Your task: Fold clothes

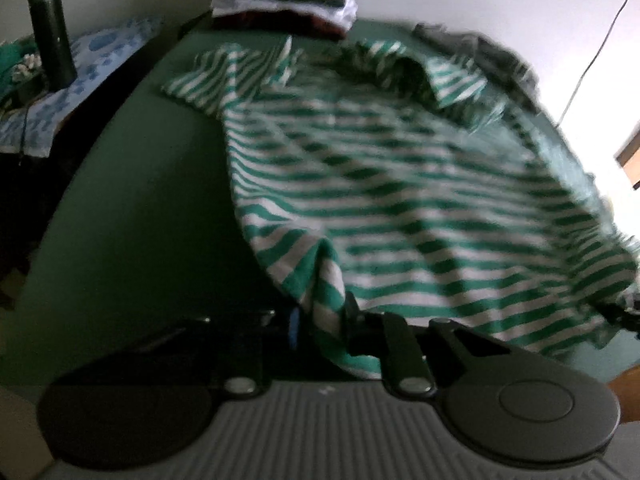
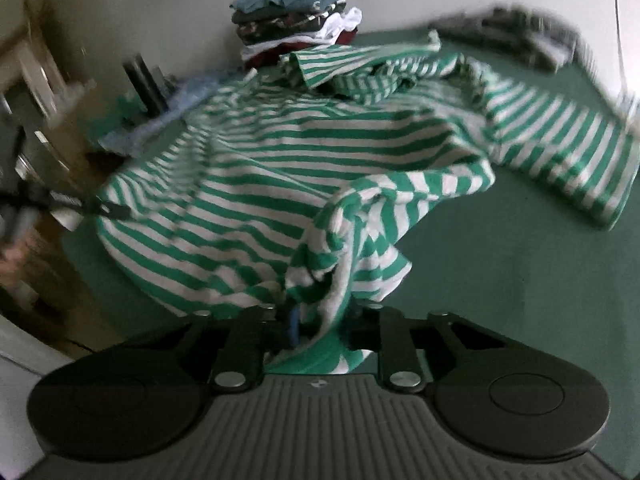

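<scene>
where gripped, striped shirt (image 1: 400, 200) hides both fingertips.

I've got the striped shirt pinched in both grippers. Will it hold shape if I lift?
Probably not: the striped shirt already sags between the left gripper and right gripper. Its free sleeve will likely trail across the green surface.

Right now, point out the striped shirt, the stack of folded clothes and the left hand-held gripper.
striped shirt (image 1: 400, 200), left wrist view, middle of its body.
stack of folded clothes (image 2: 296, 16), right wrist view, its front face.
left hand-held gripper (image 1: 320, 320), left wrist view, between fingertips.
</scene>
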Demonstrator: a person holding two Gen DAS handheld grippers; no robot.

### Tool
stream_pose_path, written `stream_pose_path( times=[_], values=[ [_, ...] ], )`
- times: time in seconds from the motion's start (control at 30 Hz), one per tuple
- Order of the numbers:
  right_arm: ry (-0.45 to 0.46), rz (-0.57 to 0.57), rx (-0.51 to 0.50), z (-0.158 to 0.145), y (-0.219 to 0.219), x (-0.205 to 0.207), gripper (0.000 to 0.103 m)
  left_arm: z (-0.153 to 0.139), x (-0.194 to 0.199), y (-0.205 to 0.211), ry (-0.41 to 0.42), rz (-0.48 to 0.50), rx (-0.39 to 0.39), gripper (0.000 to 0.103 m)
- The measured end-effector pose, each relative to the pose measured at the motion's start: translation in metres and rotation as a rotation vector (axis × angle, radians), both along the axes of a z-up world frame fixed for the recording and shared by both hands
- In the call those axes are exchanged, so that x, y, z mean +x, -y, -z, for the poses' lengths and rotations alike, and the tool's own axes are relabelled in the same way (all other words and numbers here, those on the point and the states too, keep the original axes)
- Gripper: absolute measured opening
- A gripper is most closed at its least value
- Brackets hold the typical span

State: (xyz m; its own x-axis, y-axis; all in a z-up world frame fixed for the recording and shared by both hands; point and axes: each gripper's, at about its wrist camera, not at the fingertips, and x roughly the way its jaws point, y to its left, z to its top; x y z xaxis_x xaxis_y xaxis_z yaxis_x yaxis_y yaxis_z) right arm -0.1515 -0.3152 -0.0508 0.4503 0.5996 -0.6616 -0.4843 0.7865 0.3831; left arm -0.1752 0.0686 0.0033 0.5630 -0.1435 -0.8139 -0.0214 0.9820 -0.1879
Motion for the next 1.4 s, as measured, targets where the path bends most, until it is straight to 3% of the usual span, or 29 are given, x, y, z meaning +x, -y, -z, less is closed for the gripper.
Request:
stream_pose_path(
  times=[0.13, 0.27, 0.4, 0.53, 0.6, 0.67, 0.73, 0.83, 1.0, 1.07, 1.13, 1.2, 1.27, 1.3, 1.33, 1.4],
  values=[
    [-0.089, -0.044, 0.140, -0.015, 0.016, -0.001, 0.015, -0.038, -0.011, -0.017, 0.056, -0.012, -0.081, 0.015],
    [-0.130, -0.084, 0.282, -0.034, 0.030, -0.001, 0.015, -0.067, -0.016, -0.047, 0.109, -0.096, -0.160, 0.013],
    [-0.129, -0.048, 0.378, -0.042, 0.039, 0.010, 0.015, -0.060, 0.002, -0.056, 0.113, -0.154, -0.147, 0.012],
    [-0.140, 0.079, 0.389, -0.028, 0.038, 0.037, 0.016, -0.049, 0.022, -0.060, 0.105, -0.194, -0.127, 0.013],
    [-0.149, 0.149, 0.376, -0.017, 0.033, 0.049, 0.018, -0.038, 0.028, -0.051, 0.087, -0.180, -0.080, 0.022],
    [-0.157, 0.229, 0.334, -0.006, 0.032, 0.058, 0.027, -0.029, 0.022, -0.049, 0.084, -0.150, 0.002, 0.063],
    [-0.149, 0.294, 0.259, 0.001, 0.032, 0.063, 0.044, -0.019, 0.010, -0.053, 0.073, -0.120, 0.076, 0.084],
    [-0.063, 0.244, 0.110, -0.001, 0.031, 0.053, 0.048, -0.003, -0.010, -0.062, 0.032, -0.093, 0.142, 0.088],
    [0.023, 0.057, 0.014, -0.014, 0.027, 0.024, 0.051, 0.028, -0.039, -0.081, -0.102, -0.067, 0.070, 0.091],
    [-0.009, -0.011, 0.014, -0.012, 0.024, 0.020, 0.062, 0.032, -0.045, -0.083, -0.103, -0.067, 0.018, 0.094],
    [-0.035, -0.070, 0.008, -0.009, 0.017, 0.016, 0.064, 0.032, -0.041, -0.075, -0.077, -0.061, 0.009, 0.090],
    [-0.077, -0.120, -0.024, -0.003, 0.003, 0.016, 0.063, 0.032, -0.032, -0.059, -0.054, -0.029, 0.034, 0.071],
    [-0.103, -0.137, -0.047, -0.002, -0.007, 0.019, 0.042, 0.029, -0.021, -0.040, -0.044, 0.032, 0.066, 0.024],
    [-0.111, -0.135, -0.047, -0.003, -0.008, 0.021, 0.033, 0.027, -0.015, -0.035, -0.052, 0.056, 0.044, 0.018],
    [-0.138, -0.130, -0.020, -0.005, -0.005, 0.025, 0.021, 0.024, -0.011, -0.032, -0.051, 0.063, 0.027, 0.019],
    [-0.183, -0.114, 0.044, -0.008, 0.003, 0.031, 0.019, 0.017, -0.004, -0.029, -0.021, 0.067, 0.011, 0.019]
  ],
)
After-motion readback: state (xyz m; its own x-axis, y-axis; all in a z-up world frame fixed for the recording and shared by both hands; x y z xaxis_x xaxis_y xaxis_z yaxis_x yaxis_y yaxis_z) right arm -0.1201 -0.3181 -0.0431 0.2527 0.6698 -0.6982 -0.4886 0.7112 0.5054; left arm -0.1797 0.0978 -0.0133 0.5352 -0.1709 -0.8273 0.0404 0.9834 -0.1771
